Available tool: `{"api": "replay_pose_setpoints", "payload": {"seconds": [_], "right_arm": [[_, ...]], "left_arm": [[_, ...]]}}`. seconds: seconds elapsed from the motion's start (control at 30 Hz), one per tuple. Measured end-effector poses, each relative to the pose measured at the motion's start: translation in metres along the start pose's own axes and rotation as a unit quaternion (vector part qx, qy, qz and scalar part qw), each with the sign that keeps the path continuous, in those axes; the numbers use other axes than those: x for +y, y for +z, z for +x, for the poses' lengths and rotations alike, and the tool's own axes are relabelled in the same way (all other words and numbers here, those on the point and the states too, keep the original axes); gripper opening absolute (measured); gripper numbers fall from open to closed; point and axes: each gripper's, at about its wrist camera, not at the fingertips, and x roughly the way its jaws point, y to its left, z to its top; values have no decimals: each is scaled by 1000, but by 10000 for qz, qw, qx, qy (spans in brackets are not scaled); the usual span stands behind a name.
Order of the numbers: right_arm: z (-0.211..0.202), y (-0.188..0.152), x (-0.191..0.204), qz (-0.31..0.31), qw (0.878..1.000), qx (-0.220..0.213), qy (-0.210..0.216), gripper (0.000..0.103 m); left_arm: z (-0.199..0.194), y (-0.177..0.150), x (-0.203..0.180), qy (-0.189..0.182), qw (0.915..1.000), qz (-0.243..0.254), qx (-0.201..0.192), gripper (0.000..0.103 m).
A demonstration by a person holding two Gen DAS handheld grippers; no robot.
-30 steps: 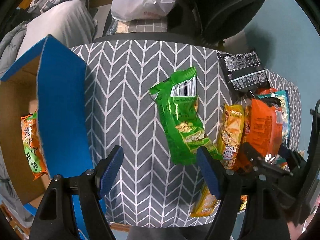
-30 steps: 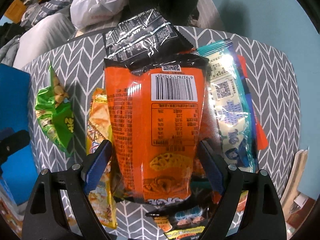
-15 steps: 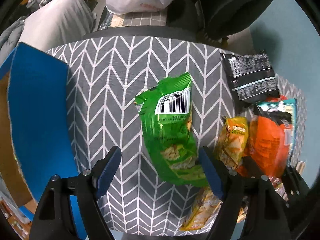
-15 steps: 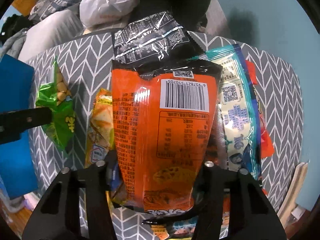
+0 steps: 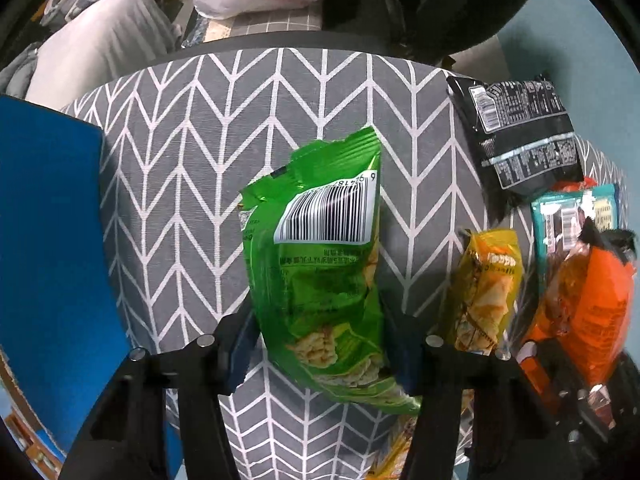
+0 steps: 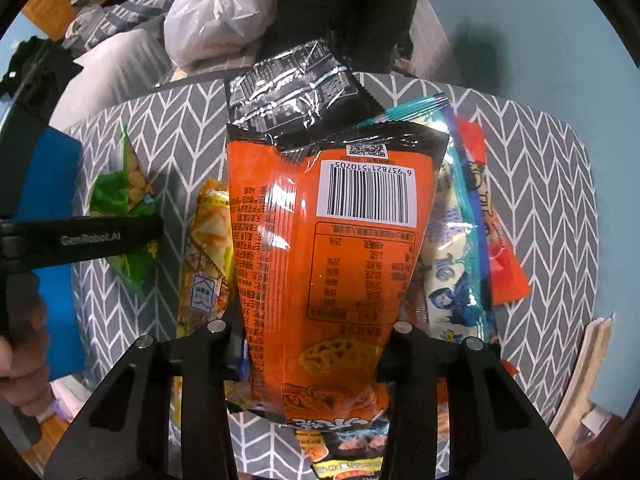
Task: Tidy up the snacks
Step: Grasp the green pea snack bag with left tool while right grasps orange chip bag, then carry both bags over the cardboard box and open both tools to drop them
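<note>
Here the left tongs (image 5: 320,344) point straight down at the worktop (image 5: 208,184), and their jaws have just been closing around the lower end of the green bag (image 5: 320,280); both pads seem to press its sides, though the bag hides the contact. The bag lies barcode up on the grey chevron cloth, its torn top pointing away. Just right of it lies the yellow bag (image 5: 486,292), and past that the orange bag (image 5: 588,312). Farther off the black bag (image 5: 520,136) lies near the worktop's far right edge. A blue flap (image 5: 52,240) stands at the left.

The right tongs (image 6: 312,340) have likewise just been closing, and they pinch the orange bag (image 6: 336,240) narrow at its lower end, barcode facing the camera. Beside it lie the yellow bag (image 6: 208,256) on the left and a teal bag (image 6: 456,272) on the right, the black bag (image 6: 296,92) beyond. A hand (image 6: 22,356) shows at the left edge.
</note>
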Motion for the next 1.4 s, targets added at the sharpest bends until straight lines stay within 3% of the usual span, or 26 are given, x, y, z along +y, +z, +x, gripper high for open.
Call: {"api": "replay_pose_setpoints", "payload": {"seconds": [0.57,1.03,1.4], "right_arm": [[-48,-1,5,-161,9998,-134,44,40],[-93,-3,32,-421,9987,-298,-1,40],[-130,-2,73,-636,9966,-467,217,40]], "left_arm": [[-67,-43,30,-43,9984,87,-551,53],[-122,-80,61,28,9948,169,-1009,53],[-150,-106,102,90,9925,-43,-1222,53]]}}
